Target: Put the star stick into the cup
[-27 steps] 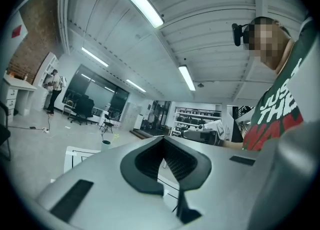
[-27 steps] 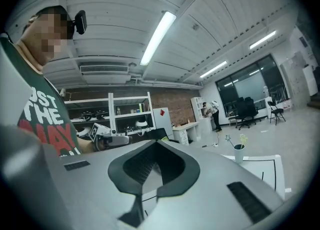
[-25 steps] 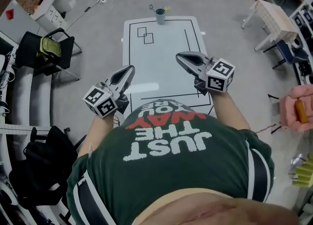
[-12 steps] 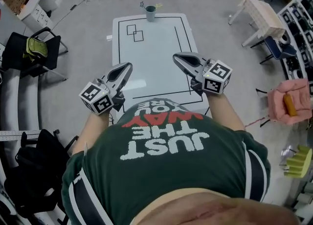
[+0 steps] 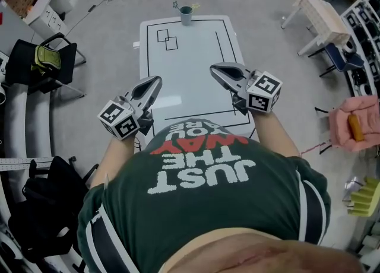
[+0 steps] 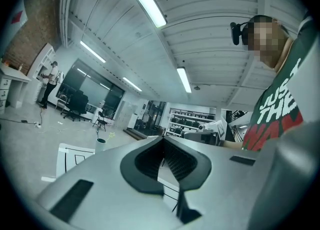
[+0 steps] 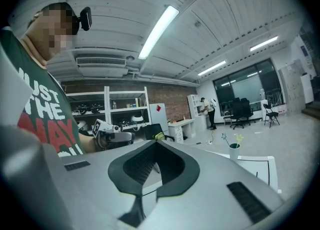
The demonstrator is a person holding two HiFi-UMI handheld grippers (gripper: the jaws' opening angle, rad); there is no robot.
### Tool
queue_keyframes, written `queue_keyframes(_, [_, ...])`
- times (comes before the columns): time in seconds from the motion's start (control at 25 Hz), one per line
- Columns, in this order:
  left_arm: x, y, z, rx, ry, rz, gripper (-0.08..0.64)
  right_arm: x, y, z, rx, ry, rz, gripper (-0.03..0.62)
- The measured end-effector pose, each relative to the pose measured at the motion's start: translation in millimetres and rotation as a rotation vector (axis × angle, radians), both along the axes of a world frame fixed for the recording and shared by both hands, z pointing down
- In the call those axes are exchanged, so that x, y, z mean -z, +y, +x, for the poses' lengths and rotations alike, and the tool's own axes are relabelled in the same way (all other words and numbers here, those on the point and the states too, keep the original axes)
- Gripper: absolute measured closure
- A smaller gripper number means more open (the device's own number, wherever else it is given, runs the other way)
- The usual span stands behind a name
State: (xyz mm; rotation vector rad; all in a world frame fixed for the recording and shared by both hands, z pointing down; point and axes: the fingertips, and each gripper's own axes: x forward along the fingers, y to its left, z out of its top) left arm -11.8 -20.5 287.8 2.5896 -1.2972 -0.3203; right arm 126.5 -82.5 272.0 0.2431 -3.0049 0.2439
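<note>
**White tabletop, cup at its far edge, both claws clenched empty**

White and rectangular, the laminate table (image 5: 196, 58) carried black taped outlines: one large frame and two small overlapping squares (image 5: 167, 39) near the far left corner. At the middle of the far edge stood the small round teal cup (image 5: 186, 15). The thin star stick (image 5: 176, 6) rose upright out of it, and a pale yellow-topped stem (image 7: 239, 138) stood in the cup beside it.

The grey left gripper (image 5: 155, 81) and the grey right gripper (image 5: 214, 67) hung over the near end of the table, well apart from the cup and close to the person's green printed shirt (image 5: 202, 183). Each had its jaws pressed together on nothing. Between them and the cup lay the taped tabletop.

Around the table, on the grey floor, were a black office chair (image 5: 44, 58) with something yellow-green on it at the left, a black bag (image 5: 47, 200) nearer the person, a small white side table (image 5: 320, 19) at the upper right, and a pink seat (image 5: 353, 126) holding an orange object.
</note>
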Motion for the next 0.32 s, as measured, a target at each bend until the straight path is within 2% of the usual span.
queue_keyframes(0.32, [3.5, -0.9, -0.5, -0.005, 0.006, 0.008, 0.551, 2.4, 0.6, -1.8, 0.007, -0.001, 0.012, 0.559])
